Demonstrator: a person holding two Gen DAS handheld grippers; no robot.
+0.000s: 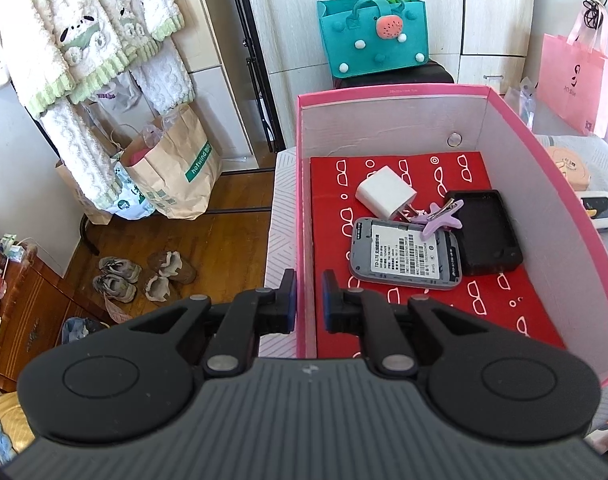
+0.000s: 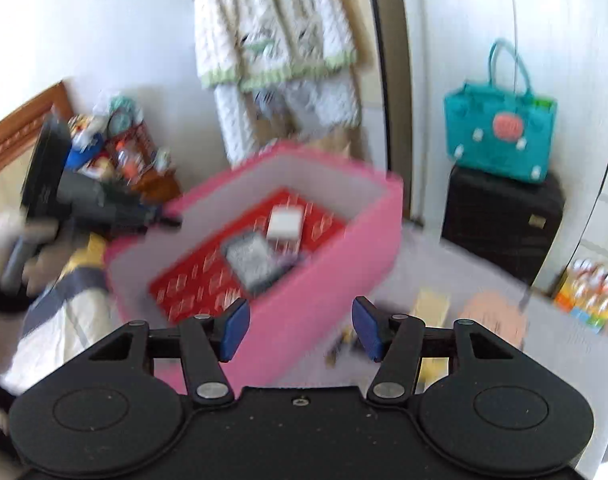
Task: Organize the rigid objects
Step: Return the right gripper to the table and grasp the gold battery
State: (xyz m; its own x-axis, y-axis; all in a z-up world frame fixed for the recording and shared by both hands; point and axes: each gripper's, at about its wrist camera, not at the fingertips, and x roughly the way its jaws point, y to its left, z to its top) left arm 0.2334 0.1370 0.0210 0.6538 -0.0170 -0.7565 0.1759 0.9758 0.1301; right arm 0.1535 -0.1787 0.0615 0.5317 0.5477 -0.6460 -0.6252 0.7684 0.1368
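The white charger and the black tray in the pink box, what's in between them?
A purple star-shaped clip lies between the white charger and the black tray, shown in the left wrist view.

Home bedroom. Ahead-left of the left gripper (image 1: 309, 294), fleece pyjamas (image 1: 84, 40) hang over paper shopping bags (image 1: 176, 168) on wood flooring, with worn shoes (image 1: 144, 276) just beyond its left finger; straight ahead, a teal felt handbag (image 1: 374, 36) sits on a black case against pale wardrobe doors (image 1: 492, 8). Far left, a cluttered wooden dresser (image 1: 20, 312); to the right, quilted bedding (image 1: 600, 160).
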